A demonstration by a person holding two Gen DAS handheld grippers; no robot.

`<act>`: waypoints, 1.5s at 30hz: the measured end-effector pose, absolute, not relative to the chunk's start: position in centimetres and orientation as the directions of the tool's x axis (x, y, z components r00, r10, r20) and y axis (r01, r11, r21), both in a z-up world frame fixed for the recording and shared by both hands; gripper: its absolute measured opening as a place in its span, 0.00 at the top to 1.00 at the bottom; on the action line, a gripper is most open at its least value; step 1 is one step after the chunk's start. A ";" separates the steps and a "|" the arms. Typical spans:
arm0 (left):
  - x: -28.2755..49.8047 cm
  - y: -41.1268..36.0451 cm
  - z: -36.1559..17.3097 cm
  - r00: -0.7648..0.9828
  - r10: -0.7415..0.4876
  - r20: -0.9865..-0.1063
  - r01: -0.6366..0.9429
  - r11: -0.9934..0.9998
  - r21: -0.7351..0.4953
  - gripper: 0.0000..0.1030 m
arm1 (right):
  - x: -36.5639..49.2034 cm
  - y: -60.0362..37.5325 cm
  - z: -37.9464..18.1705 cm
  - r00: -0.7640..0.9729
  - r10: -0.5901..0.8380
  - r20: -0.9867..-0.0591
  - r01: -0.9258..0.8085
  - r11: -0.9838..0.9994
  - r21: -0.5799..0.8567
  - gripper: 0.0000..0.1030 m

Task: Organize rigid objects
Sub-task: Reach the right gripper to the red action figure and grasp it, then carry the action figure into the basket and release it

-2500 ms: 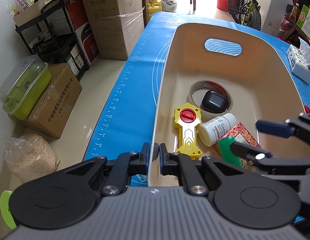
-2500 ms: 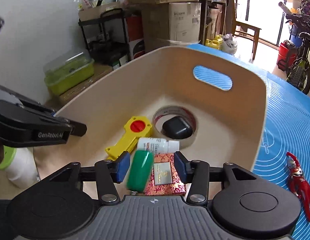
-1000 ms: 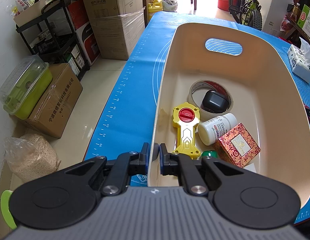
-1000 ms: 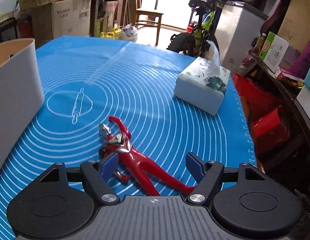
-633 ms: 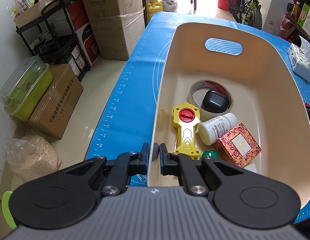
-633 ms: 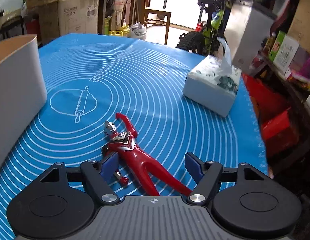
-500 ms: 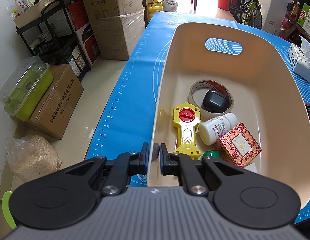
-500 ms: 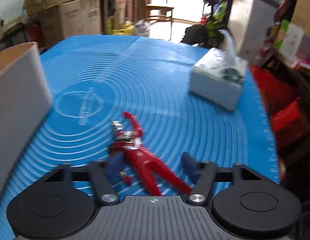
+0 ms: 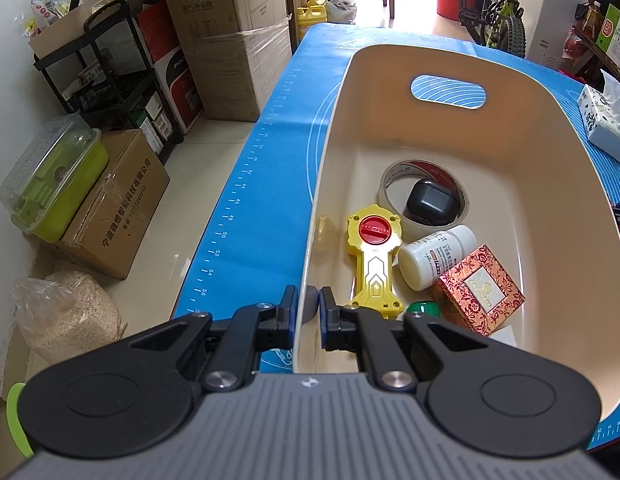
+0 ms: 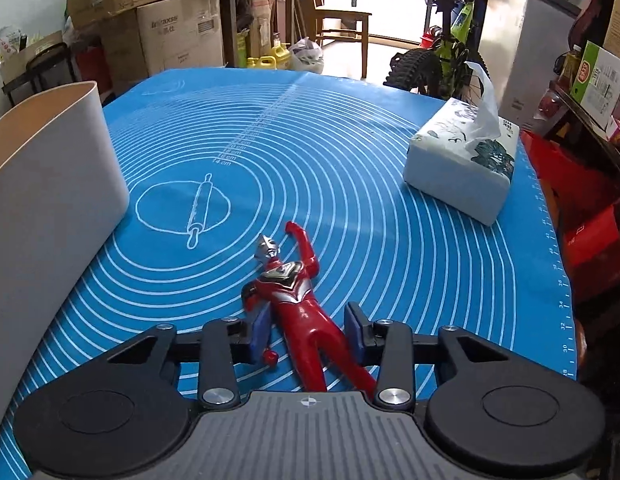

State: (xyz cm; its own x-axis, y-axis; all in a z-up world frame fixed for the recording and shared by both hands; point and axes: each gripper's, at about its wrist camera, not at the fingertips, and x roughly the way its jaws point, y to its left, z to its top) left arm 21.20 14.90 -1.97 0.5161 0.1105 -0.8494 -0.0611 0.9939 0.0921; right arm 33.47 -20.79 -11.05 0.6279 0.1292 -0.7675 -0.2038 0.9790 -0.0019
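Observation:
My left gripper is shut on the near left rim of the beige bin. In the bin lie a yellow toy key, a tape roll around a black case, a white pill bottle, a red patterned box and a green bottle. My right gripper is open, its fingers either side of the waist of a red hero figure that lies on the blue mat. The bin's outer wall stands to its left.
A tissue pack lies on the mat at the far right; it also shows in the left wrist view. Cardboard boxes, a black shelf and a green lidded box stand on the floor left of the table. A bicycle stands beyond the table.
My right gripper let go of the green bottle in the bin, swung right to the mat and has moved down around the red figure. The left gripper has kept its hold on the bin rim.

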 end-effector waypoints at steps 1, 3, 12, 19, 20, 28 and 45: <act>21.2 14.9 -2.0 0.516 0.110 -0.850 -0.062 0.994 0.091 0.88 | 33.4 -20.7 -11.0 0.626 0.126 -0.770 -0.203 0.979 -0.005 0.59; 21.2 15.0 -2.0 0.516 0.109 -0.850 -0.062 0.994 0.090 0.88 | 33.2 -20.5 -10.8 0.623 0.121 -0.773 -0.195 0.981 -0.003 0.67; 21.3 14.8 -1.9 0.516 0.106 -0.850 -0.063 0.994 0.085 0.88 | 31.9 -20.6 -8.9 0.670 0.079 -0.738 -0.123 0.992 -0.005 0.67; 21.3 14.9 -1.9 0.516 0.106 -0.850 -0.063 0.994 0.085 0.88 | 30.7 -19.9 -6.3 0.736 0.099 -0.670 -0.118 0.993 0.017 0.67; 21.3 14.9 -1.9 0.516 0.106 -0.850 -0.063 0.994 0.086 0.88 | 30.5 -19.8 -5.9 0.743 0.103 -0.661 -0.119 0.993 0.021 0.67; 21.3 14.9 -1.9 0.516 0.106 -0.850 -0.063 0.994 0.086 0.88 | 29.2 -18.9 -2.9 0.801 0.137 -0.583 -0.126 0.990 0.060 0.67; 21.3 14.8 -1.9 0.517 0.107 -0.849 -0.063 0.994 0.087 0.89 | 26.1 -5.4 2.5 0.769 0.436 -0.468 -0.453 0.888 0.083 0.67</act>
